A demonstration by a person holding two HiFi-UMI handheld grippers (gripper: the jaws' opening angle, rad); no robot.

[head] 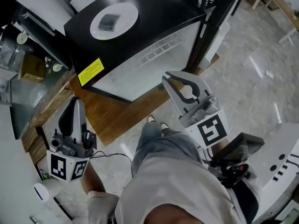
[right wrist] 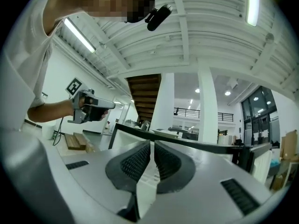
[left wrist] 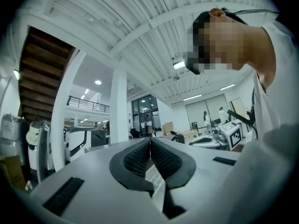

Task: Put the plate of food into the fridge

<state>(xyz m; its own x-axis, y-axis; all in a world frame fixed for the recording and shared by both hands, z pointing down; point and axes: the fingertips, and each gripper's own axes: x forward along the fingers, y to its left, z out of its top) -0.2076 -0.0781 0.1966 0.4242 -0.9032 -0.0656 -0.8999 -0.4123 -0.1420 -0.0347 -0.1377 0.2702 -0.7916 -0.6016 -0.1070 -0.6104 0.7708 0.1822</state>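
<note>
Found the left gripper (head: 76,104) nearest, at 8 o'clock in the head view, fingers (left wrist: 135,157) closed together on nothing. Found the right gripper (head: 167,76) at 4 o'clock, aimed toward the fridge, fingers likewise pressed together and empty. Located the fridge (head: 154,13) farther out at 12 o'clock, standing on a wooden platform (head: 112,113), glass door (head: 149,62) apparently shut. Located the plate of food (head: 113,20) on the fridge top at 11 o'clock, well apart from both grippers. Judged as the opening stage: nothing yet grasped, door not yet opened. Next move judged to call for parting the fingers, then either pulling the door open or lifting the plate level by its rim without tipping the food.
</note>
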